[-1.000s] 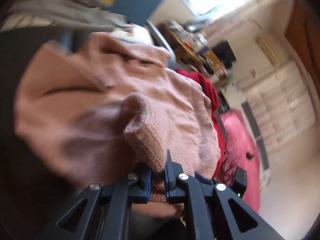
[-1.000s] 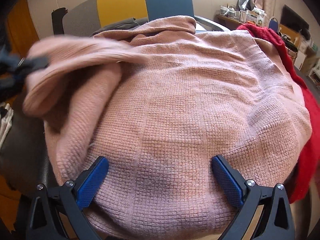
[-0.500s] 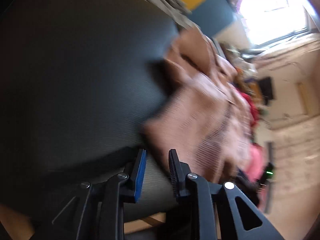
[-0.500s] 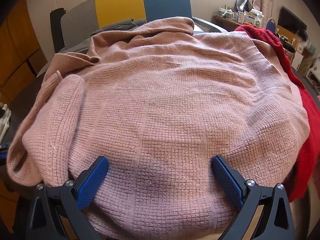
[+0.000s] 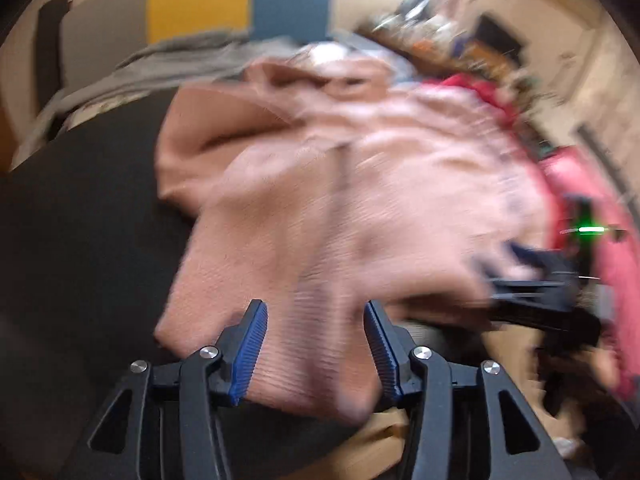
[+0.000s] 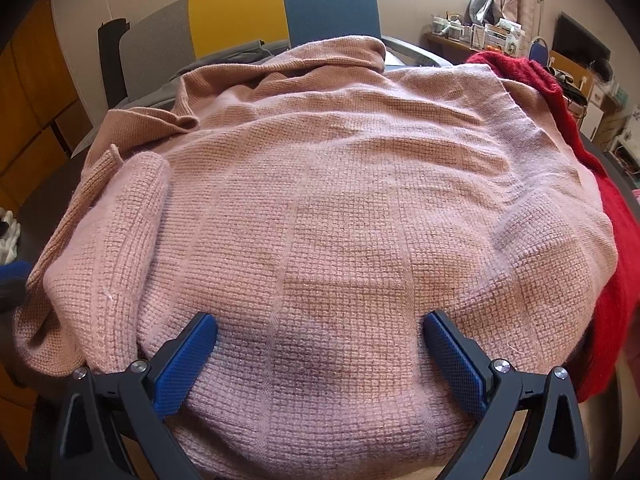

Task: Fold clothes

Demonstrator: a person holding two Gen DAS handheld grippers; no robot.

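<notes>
A pink knit sweater [image 6: 340,208] lies spread on a dark table, its collar at the far side. One sleeve [image 6: 132,248] is folded in along its left side. My right gripper [image 6: 320,356] stands wide open over the near hem, nothing pinched. In the blurred left wrist view my left gripper [image 5: 314,346] is open at the sweater's [image 5: 340,200] near left corner, with fabric lying between its blue pads [image 5: 250,346]. The right gripper [image 5: 536,280] shows as a dark blur at the sweater's right edge.
A red knit garment [image 6: 560,128] lies under the sweater's right side, and a bright pink one [image 5: 580,184] is beyond it. A grey cloth [image 6: 224,60] and a grey, yellow and blue chair back [image 6: 280,8] stand behind. Dark table surface [image 5: 80,240] lies to the left.
My left gripper let go of the sleeve cuff, which now lies folded on the sweater's left side. It swung round to the near hem and opened wider. The right gripper stayed put.
</notes>
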